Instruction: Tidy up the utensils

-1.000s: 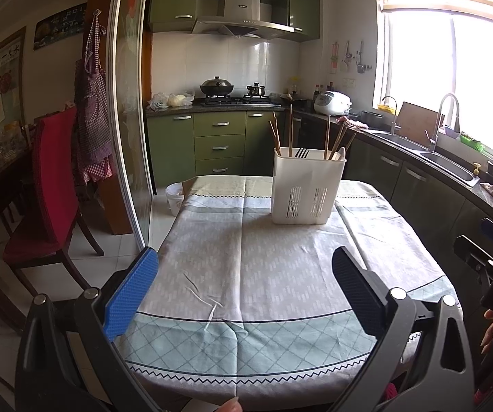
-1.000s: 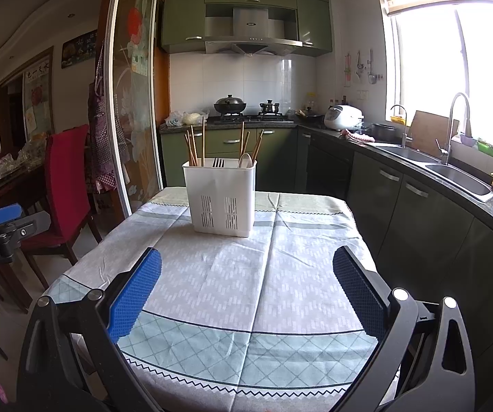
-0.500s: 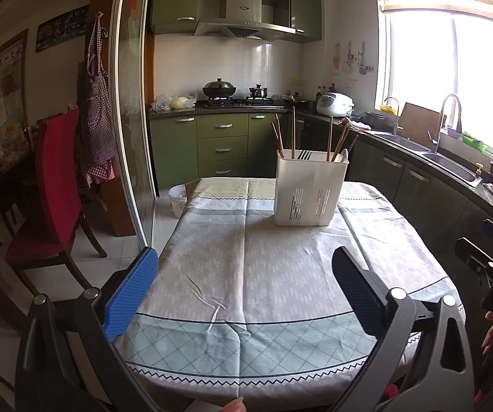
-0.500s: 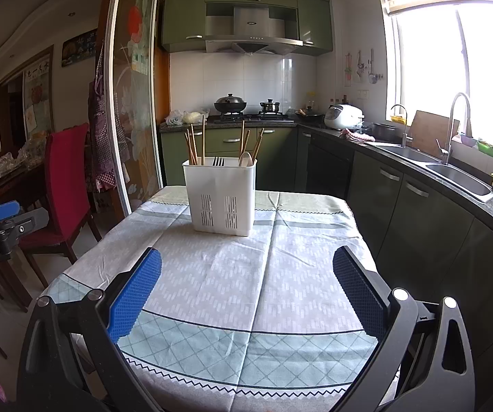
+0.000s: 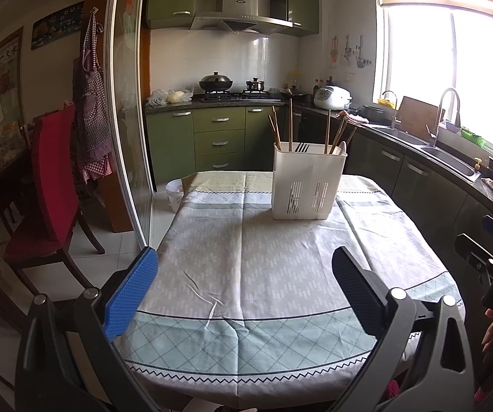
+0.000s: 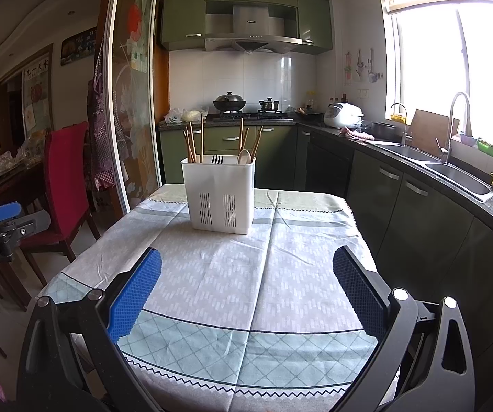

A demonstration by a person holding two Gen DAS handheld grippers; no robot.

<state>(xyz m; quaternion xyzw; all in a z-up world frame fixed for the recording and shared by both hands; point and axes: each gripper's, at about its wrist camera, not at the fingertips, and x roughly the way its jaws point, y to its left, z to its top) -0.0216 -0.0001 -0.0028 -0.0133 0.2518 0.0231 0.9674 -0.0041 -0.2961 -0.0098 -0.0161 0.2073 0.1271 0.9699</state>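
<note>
Both grippers, left gripper and right gripper, poised over near tabletop edge, fingers wide, empty; utensil caddy upright toward far edge, likely awaiting reach.

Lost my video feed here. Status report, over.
Left gripper open, empty. Right gripper open, empty. Utensil holder upright on tablecloth, chopsticks inside. Path unobstructed.
</note>
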